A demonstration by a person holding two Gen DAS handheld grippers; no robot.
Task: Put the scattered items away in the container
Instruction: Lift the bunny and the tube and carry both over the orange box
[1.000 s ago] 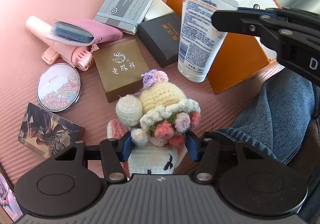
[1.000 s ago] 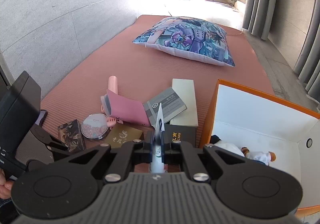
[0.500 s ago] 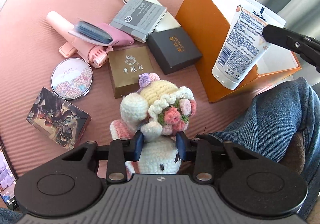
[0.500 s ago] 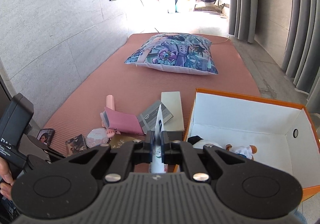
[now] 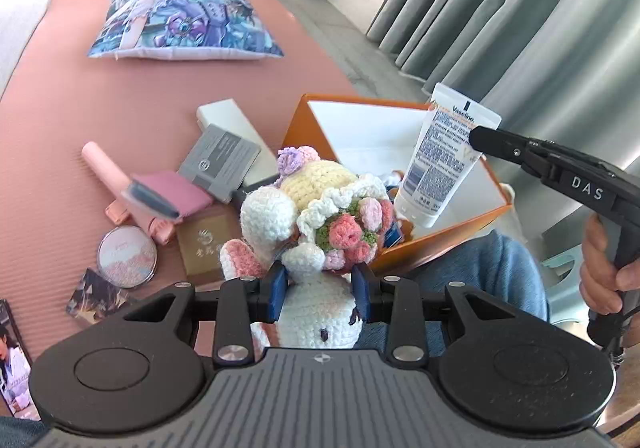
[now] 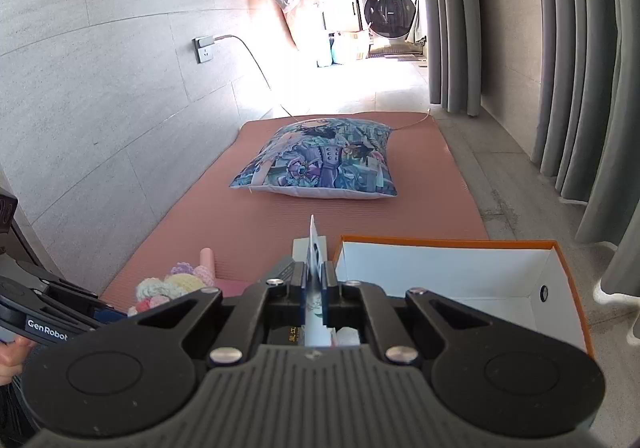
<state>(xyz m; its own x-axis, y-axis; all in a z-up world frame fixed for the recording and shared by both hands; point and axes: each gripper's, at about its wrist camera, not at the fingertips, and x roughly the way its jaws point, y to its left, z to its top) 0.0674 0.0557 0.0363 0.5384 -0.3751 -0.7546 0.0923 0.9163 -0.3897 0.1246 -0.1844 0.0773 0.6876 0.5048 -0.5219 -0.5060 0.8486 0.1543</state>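
Note:
My left gripper is shut on a crocheted doll with a flower hat and holds it in the air near the front left corner of the orange box. My right gripper is shut on the flat end of a white Vaseline tube, which hangs tilted over the box's open white inside. The tube shows edge-on in the right wrist view. The doll also shows at the left in the right wrist view.
On the pink mat lie a grey box, a white box, a pink wallet on a pink fan, a round compact, a gold box and a dark card box. A printed pillow lies farther back. My jeans-clad knee is by the box.
Both grippers have risen and tilted up. The doll has lifted off the mat toward the box. The tube has moved right and now hangs over the box's opening.

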